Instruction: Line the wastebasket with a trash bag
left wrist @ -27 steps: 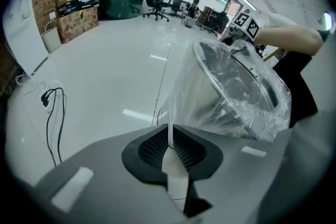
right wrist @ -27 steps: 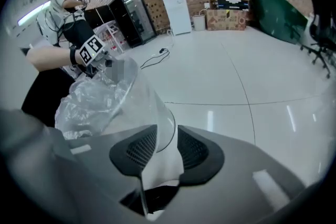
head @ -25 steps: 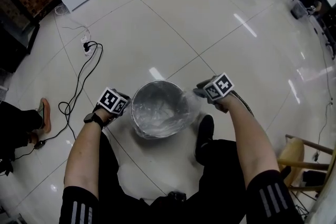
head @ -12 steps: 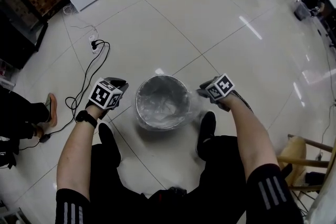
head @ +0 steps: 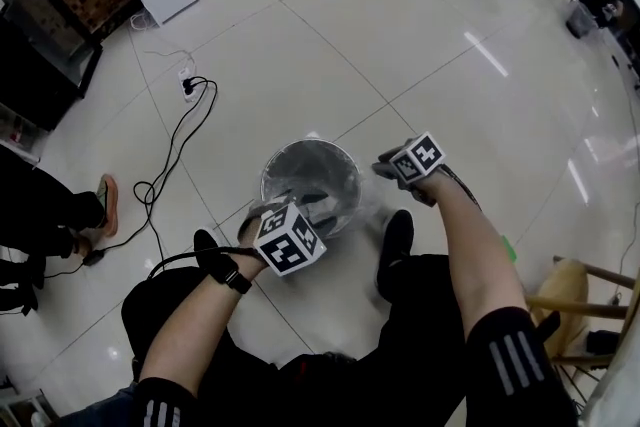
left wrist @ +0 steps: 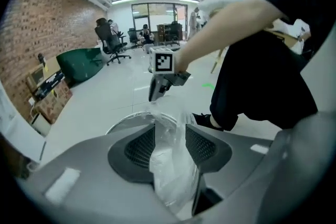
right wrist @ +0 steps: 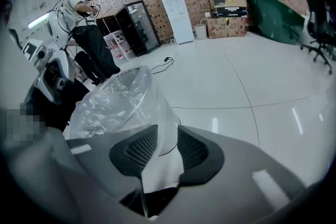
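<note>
The left hand-held gripper (left wrist: 170,136) has just left the left side of the wastebasket (head: 268,177) and come round to the near part of its rim. A second ago it faced the right one across the basket; now its marker cube hangs over the near edge. On the way its jaws have been opening. They now stand apart, with a loose bunch of the clear trash bag (right wrist: 113,107) rising between them. The film fills much of the gap but looks slack rather than pinched, so I judge this gripper to be open around the bag, not gripping it.

The right hand-held gripper (right wrist: 160,136) has stayed where it was. Its jaws are closed on a fold of the bag's edge, and just beyond its fingertips the film passes over the rim and drapes down the outside of the wall.

The basket stands on the tiled floor (head: 400,45) between the two grippers, directly ahead of the left one's jaws. The bag is already inside it, crumpled against the inner wall and spilling out on the right gripper's side.

The left gripper seems to have let go of one stretch of the edge and to be lining up a new bite. The lining looks partly done, and the near rim probably still needs film pulled over it. Until the left jaws close, only the right grip keeps the edge from slipping back in.
</note>
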`<state>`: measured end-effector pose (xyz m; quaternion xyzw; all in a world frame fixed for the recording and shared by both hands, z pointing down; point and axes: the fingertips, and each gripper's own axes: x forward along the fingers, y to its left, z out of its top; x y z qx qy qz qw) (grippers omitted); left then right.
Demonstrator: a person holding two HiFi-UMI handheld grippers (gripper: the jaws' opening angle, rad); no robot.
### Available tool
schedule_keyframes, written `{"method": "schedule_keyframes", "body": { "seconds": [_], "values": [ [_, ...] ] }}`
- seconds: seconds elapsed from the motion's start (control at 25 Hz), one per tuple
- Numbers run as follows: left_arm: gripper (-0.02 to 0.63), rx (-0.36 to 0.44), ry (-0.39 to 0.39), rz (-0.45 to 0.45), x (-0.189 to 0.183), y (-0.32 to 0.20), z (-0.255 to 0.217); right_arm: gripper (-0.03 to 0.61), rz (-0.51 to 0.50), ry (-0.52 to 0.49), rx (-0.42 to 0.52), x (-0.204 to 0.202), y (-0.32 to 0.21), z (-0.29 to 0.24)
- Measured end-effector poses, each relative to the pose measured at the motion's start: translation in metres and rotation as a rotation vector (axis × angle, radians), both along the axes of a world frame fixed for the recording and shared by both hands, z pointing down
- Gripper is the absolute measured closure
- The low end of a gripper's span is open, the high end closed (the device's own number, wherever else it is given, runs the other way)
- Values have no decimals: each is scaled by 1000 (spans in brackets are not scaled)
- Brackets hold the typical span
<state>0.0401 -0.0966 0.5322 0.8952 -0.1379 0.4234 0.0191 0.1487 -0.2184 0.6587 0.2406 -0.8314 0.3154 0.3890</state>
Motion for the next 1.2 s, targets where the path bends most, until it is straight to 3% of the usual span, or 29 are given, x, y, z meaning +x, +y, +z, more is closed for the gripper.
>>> {"method": "schedule_keyframes", "body": {
  "seconds": [0.32,0.68,0.96,1.08,1.2],
  "values": [
    [436,60,-62,-43,37,12,35,448,13,-31,9,4,3,-9],
    [613,123,-125,14,56,25,63,448,43,-99,13,1,5,-29],
    [614,189,-219,116,68,41,85,448,70,-180,-27,10,17,-53],
    [614,199,-237,129,67,42,90,448,26,-231,-53,1,30,-72],
    [614,205,-251,136,68,46,95,445,-50,-214,-91,-10,52,-73]
  ]
}}
